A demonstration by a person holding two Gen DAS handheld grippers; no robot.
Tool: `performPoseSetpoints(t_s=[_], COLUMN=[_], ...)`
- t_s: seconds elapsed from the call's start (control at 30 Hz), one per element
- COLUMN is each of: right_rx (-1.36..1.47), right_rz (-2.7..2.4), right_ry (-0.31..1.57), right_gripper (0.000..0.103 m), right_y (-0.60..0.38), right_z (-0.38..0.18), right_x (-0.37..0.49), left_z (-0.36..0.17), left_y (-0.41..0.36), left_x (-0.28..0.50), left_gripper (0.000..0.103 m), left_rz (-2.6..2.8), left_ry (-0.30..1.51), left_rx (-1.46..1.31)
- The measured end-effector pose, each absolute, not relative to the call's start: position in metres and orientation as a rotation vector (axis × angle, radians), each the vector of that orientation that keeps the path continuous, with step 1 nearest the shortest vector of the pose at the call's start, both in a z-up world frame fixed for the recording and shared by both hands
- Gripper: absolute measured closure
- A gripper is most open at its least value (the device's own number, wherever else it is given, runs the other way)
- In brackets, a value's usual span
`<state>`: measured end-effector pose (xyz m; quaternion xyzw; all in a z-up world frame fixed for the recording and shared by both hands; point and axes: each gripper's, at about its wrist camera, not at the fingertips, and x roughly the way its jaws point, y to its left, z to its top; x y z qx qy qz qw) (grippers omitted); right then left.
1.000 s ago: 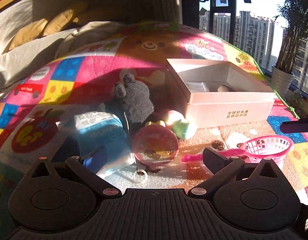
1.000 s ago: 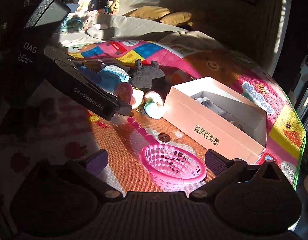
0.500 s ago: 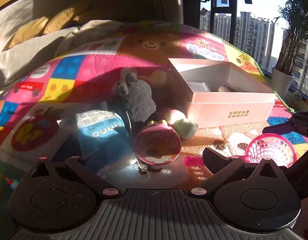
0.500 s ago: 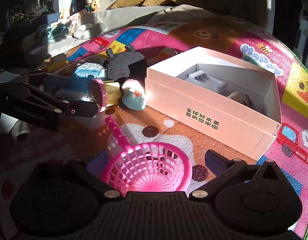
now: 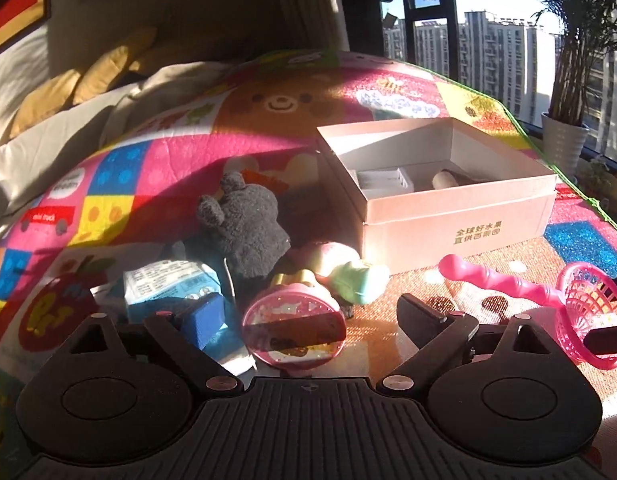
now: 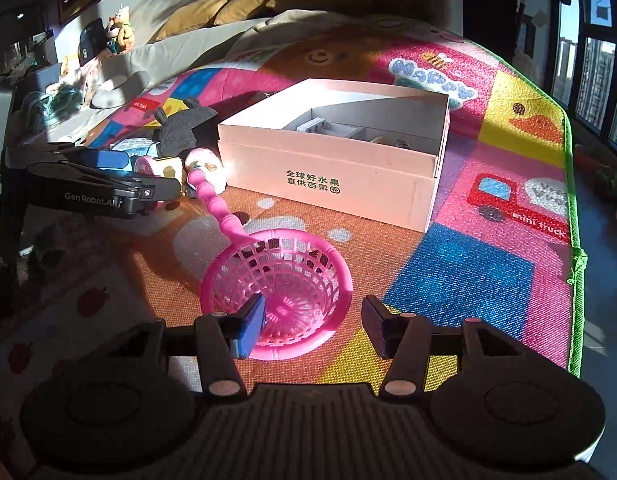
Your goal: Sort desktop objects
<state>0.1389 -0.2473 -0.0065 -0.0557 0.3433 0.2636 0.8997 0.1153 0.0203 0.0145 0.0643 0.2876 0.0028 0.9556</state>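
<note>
The right gripper (image 6: 312, 326) stood open astride the pink plastic mesh scoop (image 6: 278, 290), near the pale cardboard box (image 6: 332, 176); the left gripper (image 5: 306, 318) gaped around a round pink toy case (image 5: 294, 330).

We see our left gripper (image 5: 308, 316) as matte black plastic: two angular fingers with small silver screw heads at their joints, hinged on a pair of rounded housings that each carry a shallow oval recess, above a ribbed black base plate. A blue pad (image 5: 202, 318) faces the inner side of one finger. Our right gripper (image 6: 312, 330) has the same black build, ribbed plate, round housings and pale screw heads, with a blue pad (image 6: 250, 330) on its left finger. From the right wrist view, the left unit's side bears white "GenRobot.AI" lettering.
</note>
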Motion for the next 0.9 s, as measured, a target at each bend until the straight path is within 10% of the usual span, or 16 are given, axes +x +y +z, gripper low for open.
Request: performPoseSetpoints(t_s=[0.2, 0.6, 0.77, 0.9], right_rx=[-0.012, 0.087, 0.073, 0.027], right_rz=[0.514, 0.484, 0.454, 0.436], right_ry=[0.701, 0.677, 0.629, 0.558], right_gripper=[0.014, 0.000, 0.000, 0.000], right_y=[-0.259, -0.272, -0.274, -0.270], right_z=[-0.013, -0.011, -0.002, 0.015], right_x=[0.144, 0.145, 0.131, 0.120], left_z=[0.010, 0.031, 0.027, 0.026], left_y=[0.019, -0.009, -0.013, -0.009], left_x=[0.117, 0.051, 0.033, 0.026], left_gripper=[0.042, 0.041, 0.006, 0.001], left_rz=[0.027, -0.194, -0.193, -0.190], left_ry=[0.605, 0.709, 0.695, 0.696], left_rx=[0.174, 0.236, 0.203, 0.151])
